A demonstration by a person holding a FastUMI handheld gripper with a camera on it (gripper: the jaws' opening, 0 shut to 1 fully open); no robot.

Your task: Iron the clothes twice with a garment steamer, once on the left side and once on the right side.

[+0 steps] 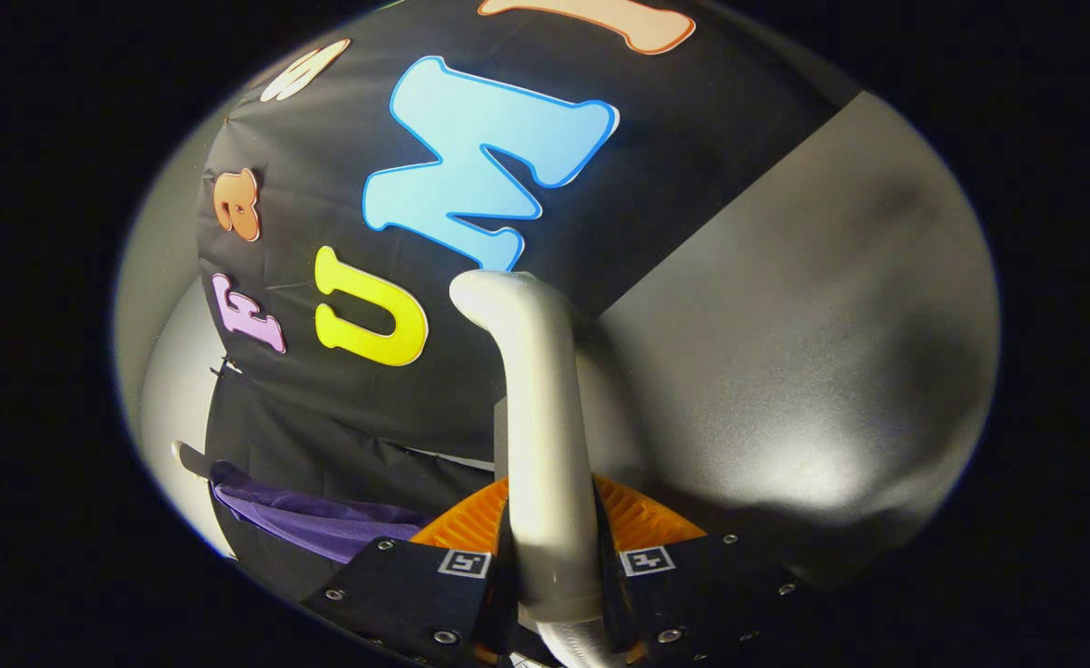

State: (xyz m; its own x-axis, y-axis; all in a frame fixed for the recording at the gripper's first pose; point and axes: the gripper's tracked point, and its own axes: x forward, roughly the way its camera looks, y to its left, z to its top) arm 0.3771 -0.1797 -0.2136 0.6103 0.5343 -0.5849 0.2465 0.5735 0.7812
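Steamer handle [545, 436], pale and curved, rises through the middle of the frame, clamped between the gripper [554, 566] fingers, both pressing on it. Purple clothes [313, 520] hang at lower left, beside the fingers

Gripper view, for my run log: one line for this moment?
gripper shut on steamer | steamer raised | purple garment beside fingers
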